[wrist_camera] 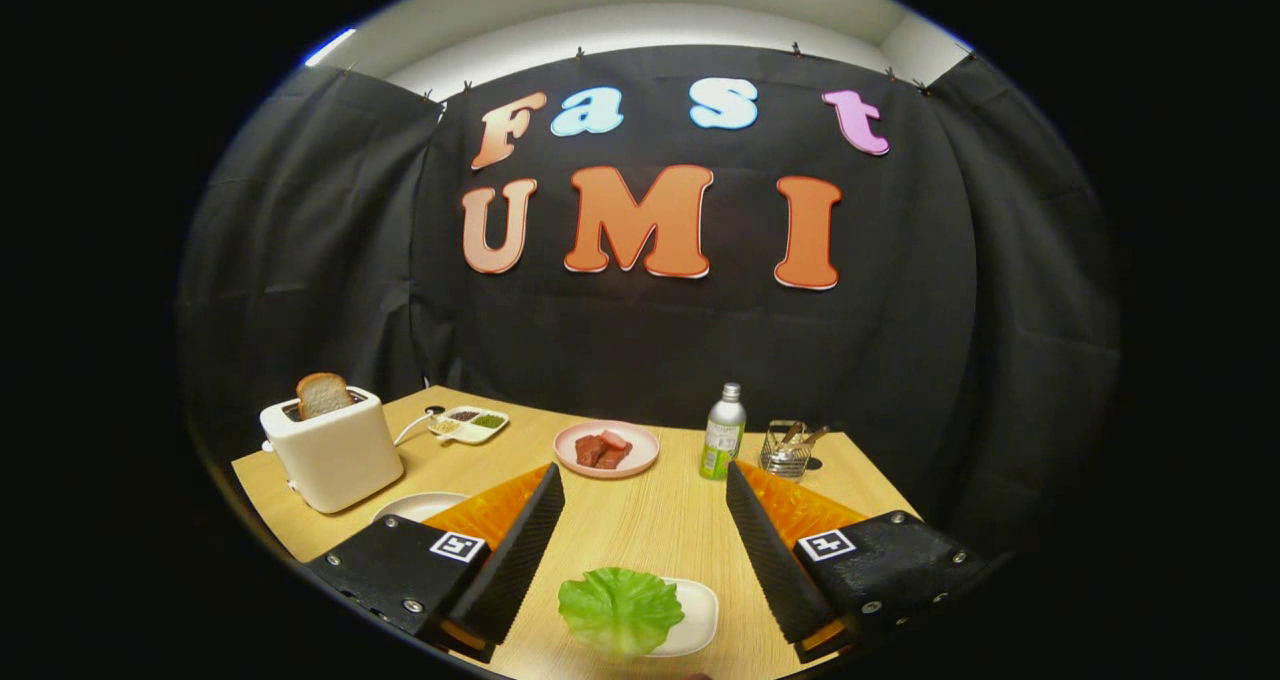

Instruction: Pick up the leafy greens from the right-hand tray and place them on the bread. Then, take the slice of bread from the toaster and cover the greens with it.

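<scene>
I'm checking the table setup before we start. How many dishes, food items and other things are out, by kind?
Dishes: 4 (lettuce tray, pink plate, white plate, divided dish)
Food: 3 (lettuce, meat, bread)
Toaster: 1
Bottle: 1
Wire holder: 1
Total: 10
Tongs open over lettuce.

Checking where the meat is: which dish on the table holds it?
The pink plate beyond the open gripper. The white tray holds greens; the divided dish holds seasonings.

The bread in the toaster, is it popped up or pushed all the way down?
Popped up. The slice of bread sticks out of the slot on top of the toaster, far beyond the open gripper, whose fingers stand wide either side of the leafy greens.
</scene>
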Demonstrator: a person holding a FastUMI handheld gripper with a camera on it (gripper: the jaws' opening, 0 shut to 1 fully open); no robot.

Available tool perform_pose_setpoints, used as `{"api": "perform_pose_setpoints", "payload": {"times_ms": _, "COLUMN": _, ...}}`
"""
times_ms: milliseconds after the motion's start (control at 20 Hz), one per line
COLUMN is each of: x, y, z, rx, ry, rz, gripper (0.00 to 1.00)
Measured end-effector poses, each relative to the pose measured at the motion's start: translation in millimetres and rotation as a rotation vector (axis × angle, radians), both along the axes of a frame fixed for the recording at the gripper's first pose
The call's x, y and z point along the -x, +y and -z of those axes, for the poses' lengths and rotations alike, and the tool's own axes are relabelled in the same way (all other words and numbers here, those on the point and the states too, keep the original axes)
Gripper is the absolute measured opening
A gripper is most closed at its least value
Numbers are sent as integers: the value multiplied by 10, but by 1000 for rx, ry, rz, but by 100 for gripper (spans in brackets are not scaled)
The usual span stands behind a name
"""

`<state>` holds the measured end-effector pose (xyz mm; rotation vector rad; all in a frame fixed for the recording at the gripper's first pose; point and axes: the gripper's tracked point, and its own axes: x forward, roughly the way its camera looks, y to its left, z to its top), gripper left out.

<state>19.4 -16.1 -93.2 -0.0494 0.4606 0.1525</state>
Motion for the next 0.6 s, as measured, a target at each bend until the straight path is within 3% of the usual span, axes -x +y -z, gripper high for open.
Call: {"api": "perform_pose_setpoints", "payload": {"times_ms": 600, "x": 215, "y": 7, "z": 1151, "rx": 6, "ry": 490, "rz": -42, "gripper": 97}}
